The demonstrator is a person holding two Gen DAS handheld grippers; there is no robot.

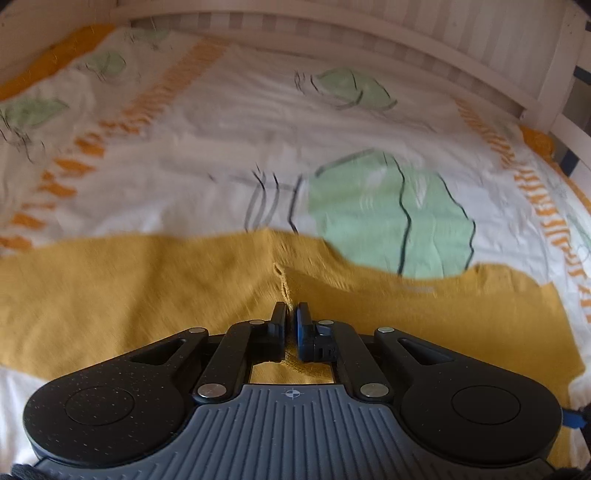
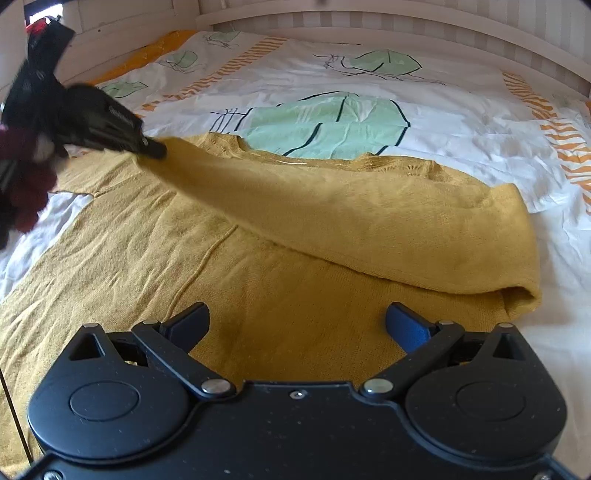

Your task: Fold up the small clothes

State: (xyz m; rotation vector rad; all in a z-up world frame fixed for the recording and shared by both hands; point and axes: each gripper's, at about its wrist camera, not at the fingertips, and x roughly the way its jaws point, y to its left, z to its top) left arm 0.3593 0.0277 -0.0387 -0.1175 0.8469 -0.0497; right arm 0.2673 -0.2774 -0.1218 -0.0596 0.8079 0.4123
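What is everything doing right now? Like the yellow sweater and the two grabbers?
Yellow sweater: spread on the bed, one sleeve pulled across its body.
Left gripper: shut on the sleeve, lifting its end.
Right gripper: open, empty, above the sweater.
Bedcover: flat, a bit wrinkled.

Right tongs (image 2: 297, 325): fingers spread wide, empty, above mustard sweater (image 2: 258, 295) | Sweater: flat on bed, one sleeve (image 2: 332, 218) drawn across body | Left tongs (image 2: 153, 149): blurred, pinching sleeve end | Bedcover (image 2: 461, 122): white, green shapes, orange stripes | Bed frame (image 2: 369, 18): white slats
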